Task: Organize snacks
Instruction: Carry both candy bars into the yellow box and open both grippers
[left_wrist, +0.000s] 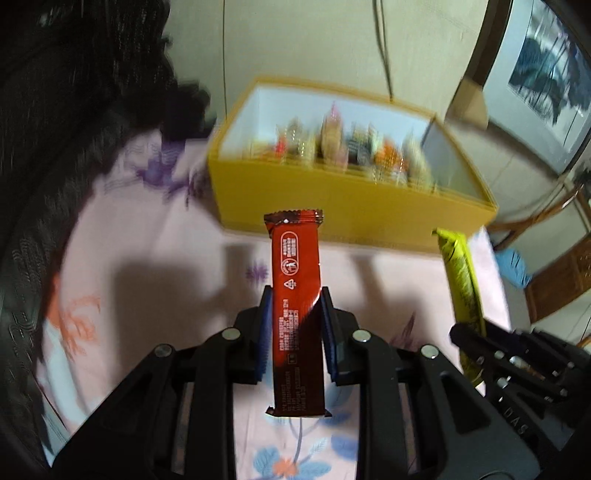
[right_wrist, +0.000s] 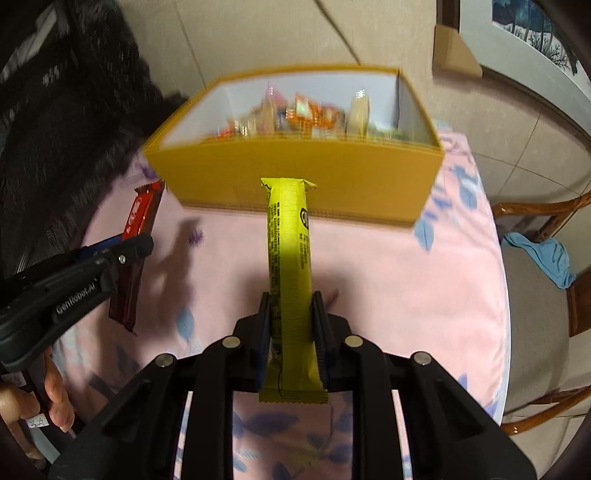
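Note:
My left gripper (left_wrist: 296, 295) is shut on a red snack bar (left_wrist: 295, 273) that sticks up between its blue pads, above the pink flowered cloth. My right gripper (right_wrist: 290, 301) is shut on a long yellow snack bar (right_wrist: 290, 254), held the same way. Each gripper shows in the other's view: the right one (left_wrist: 466, 332) with the yellow bar (left_wrist: 461, 277), the left one (right_wrist: 138, 245) with the red bar (right_wrist: 142, 214). Ahead of both stands an open yellow box (left_wrist: 351, 206) (right_wrist: 295, 177) with white inner walls, holding several blurred snack packets.
The table carries a pink floral cloth (right_wrist: 388, 288). A dark garment (left_wrist: 66, 129) lies at the left beside the box. A wooden chair with a blue cloth (right_wrist: 543, 258) stands to the right. A person's fingers (right_wrist: 55, 391) hold the left gripper's handle.

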